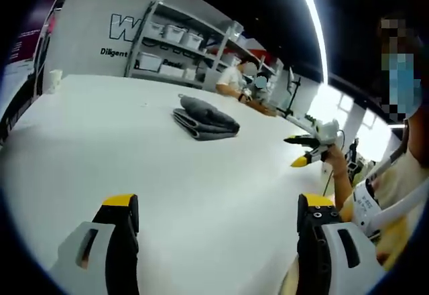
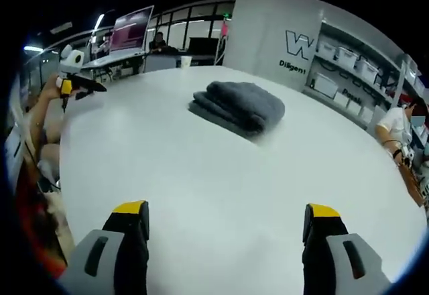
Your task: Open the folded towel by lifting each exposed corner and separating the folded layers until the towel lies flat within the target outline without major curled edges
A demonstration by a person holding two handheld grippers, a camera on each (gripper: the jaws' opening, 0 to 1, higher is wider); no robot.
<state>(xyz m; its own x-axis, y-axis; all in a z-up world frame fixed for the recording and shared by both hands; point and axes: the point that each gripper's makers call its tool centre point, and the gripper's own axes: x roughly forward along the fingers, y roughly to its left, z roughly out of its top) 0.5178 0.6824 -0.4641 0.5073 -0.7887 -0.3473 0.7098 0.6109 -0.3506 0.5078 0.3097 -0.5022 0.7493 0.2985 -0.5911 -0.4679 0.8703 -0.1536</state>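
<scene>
A folded grey towel (image 1: 204,117) lies on the white table (image 1: 100,141), several layers stacked, well ahead of both grippers. My left gripper (image 1: 218,204) is open, jaws wide apart, low over bare tabletop with nothing between them. My right gripper (image 2: 226,209) is open too, over bare table short of the towel (image 2: 238,107). In the left gripper view the right gripper (image 1: 301,151) comes in from the right, held by a hand off the table's edge. The left gripper (image 2: 75,84) appears at the left of the right gripper view.
A white cup (image 1: 51,80) stands near the table's far edge. Shelves with storage bins (image 1: 174,47) line the back wall. A person (image 1: 234,79) sits at the far side. Desks with a monitor (image 2: 131,30) stand beyond the table (image 2: 201,174).
</scene>
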